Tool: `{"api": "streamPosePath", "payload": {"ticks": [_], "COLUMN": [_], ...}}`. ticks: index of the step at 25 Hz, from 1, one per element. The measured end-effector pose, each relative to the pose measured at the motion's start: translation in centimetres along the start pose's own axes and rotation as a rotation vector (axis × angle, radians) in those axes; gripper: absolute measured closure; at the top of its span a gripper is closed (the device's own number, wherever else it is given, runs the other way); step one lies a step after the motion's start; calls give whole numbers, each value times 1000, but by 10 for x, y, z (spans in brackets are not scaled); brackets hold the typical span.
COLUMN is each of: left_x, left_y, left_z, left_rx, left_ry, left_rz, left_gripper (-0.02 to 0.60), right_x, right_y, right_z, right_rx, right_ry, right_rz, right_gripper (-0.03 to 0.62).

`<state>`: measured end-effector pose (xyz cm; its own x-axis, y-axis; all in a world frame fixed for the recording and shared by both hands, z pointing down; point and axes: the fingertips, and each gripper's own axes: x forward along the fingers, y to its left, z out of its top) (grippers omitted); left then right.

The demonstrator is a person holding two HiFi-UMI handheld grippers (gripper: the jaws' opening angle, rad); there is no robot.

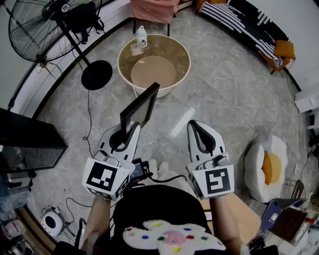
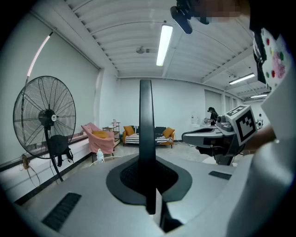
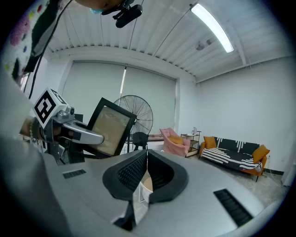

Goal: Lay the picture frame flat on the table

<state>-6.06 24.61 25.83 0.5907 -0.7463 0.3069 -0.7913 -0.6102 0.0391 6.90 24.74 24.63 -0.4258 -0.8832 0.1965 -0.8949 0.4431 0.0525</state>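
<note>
I count two grippers, a left gripper [image 1: 132, 128] and a right gripper [image 1: 195, 124]. There is one picture frame [image 1: 141, 107], one round table [image 1: 119, 63], one standing fan [image 1: 35, 22], one small bottle [image 1: 141, 36], one pink chair [image 1: 152, 9], one striped sofa [image 1: 244, 22] and one egg-shaped seat [image 1: 266, 167].

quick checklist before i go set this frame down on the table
1. Grip on frame: left tongs are shut on its lower edge. Ok.
2. Right tongs free to help: shut, nothing between them. Ok.
3. Room on the table: the middle of the top is bare. Ok.
4. Bottle out of the way: it stands at the far rim, off centre. Ok.
5. Frame above the table: it hangs over the floor, short of the near rim. Not ok.
6. Back stand folded in: the frame's back is not shown clearly. Cannot tell.
</note>
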Motion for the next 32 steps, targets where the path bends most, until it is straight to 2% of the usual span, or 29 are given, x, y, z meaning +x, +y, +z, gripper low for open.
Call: {"api": "streamPosePath", "payload": {"ticks": [12,22,27,32], "left_x": [6,2,-8,-15], "left_y": [8,25,36,46], "left_z": [0,14,17,21], "left_rx": [-19,23,40,-17], "left_ry": [-12,-51,-77,-117], "left_rz": [-6,-23,-35,-44], "left_gripper": [558,558,558,558], "right_x": [9,16,16,14], "right_y": [3,11,17,19], "right_z": [0,9,14,12], "right_rx": [9,10,10,-12], "right_ry": [2,-10,-18,16], "right_rz": [-10,-38,-85,-116], "right_gripper": [560,559,559,559]}}
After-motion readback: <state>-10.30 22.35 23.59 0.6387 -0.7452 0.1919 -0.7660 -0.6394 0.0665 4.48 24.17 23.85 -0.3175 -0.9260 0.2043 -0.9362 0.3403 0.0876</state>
